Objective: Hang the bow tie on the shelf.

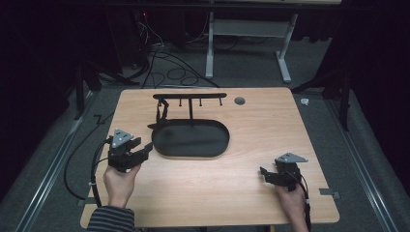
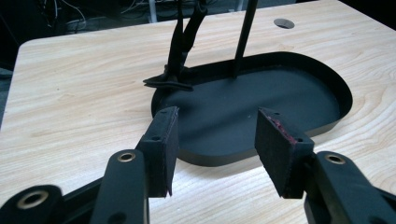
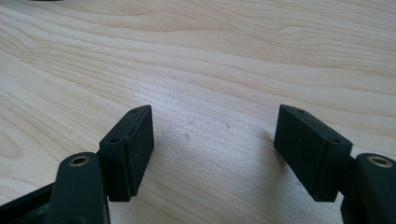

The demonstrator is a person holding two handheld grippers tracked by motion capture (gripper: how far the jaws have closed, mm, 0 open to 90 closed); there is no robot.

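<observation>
A black stand sits mid-table: an oval base tray [image 1: 193, 140] with a thin post [image 1: 191, 112] carrying a horizontal bar with hooks [image 1: 191, 96]. A slim black item [image 1: 162, 113] hangs from the bar's left end, and its lower end rests on the tray's rim. My left gripper [image 1: 145, 150] is open just left of the tray. In the left gripper view it [image 2: 217, 116] faces the tray [image 2: 261, 93], the post [image 2: 243, 37] and the hanging item [image 2: 180, 46]. My right gripper [image 1: 265, 174] is open near the front right, above bare wood, with nothing between its jaws [image 3: 215, 116].
The wooden table [image 1: 270, 130] has a round cable hole [image 1: 239, 100] near its back edge. Behind the table, cables [image 1: 169, 67] lie on the grey floor beside another desk's white legs [image 1: 210, 43]. Dark stands flank both sides.
</observation>
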